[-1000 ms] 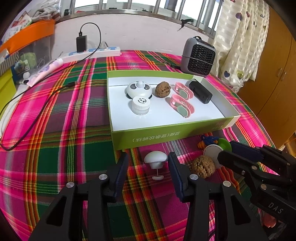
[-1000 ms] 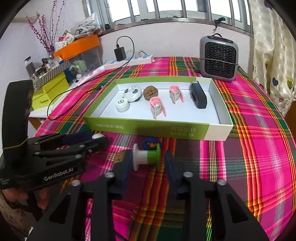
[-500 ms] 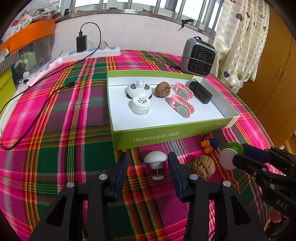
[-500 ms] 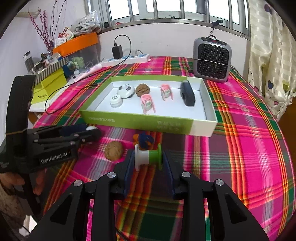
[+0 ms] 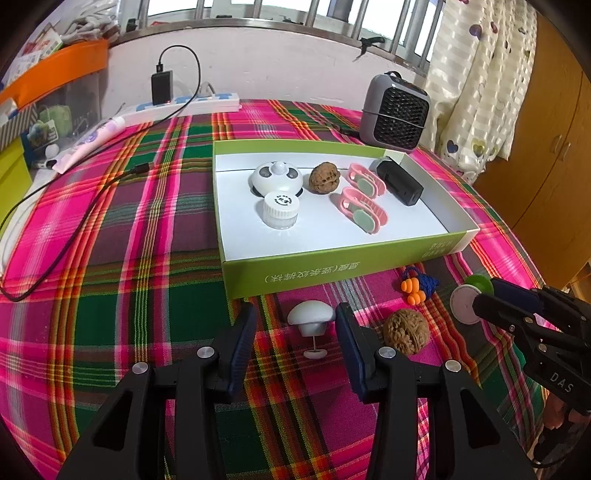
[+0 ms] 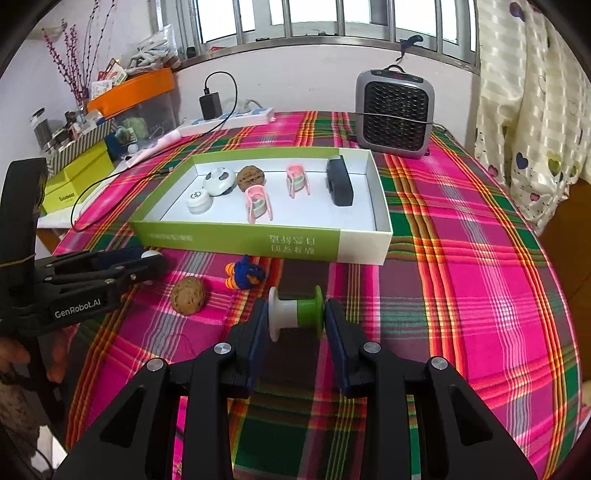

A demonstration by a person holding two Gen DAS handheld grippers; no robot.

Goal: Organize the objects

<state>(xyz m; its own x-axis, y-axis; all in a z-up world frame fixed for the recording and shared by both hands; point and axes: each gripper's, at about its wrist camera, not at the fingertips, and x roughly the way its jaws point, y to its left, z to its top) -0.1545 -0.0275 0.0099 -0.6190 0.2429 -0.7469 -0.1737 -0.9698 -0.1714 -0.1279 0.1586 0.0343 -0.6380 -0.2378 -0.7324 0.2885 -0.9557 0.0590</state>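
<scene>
Now the right gripper [image 6: 295, 314], clamped on the white-and-green plastic spool [image 6: 295, 313], has lifted it; boxing follows. Left gripper [image 5: 295, 332] stands wide around the white mushroom-shaped pin [image 5: 311, 322].

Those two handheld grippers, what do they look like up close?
Both are matte black plastic frames with silver screw heads and dark blue pads on the fingers. The left gripper carries white "GenRobot.AI" lettering on its side; the right gripper shows "DAS".

Bright daylight enters through the barred window [image 6: 325, 22], which is blown out white. Both views are sharp, strongly bent and vignetted black at the corners.
</scene>
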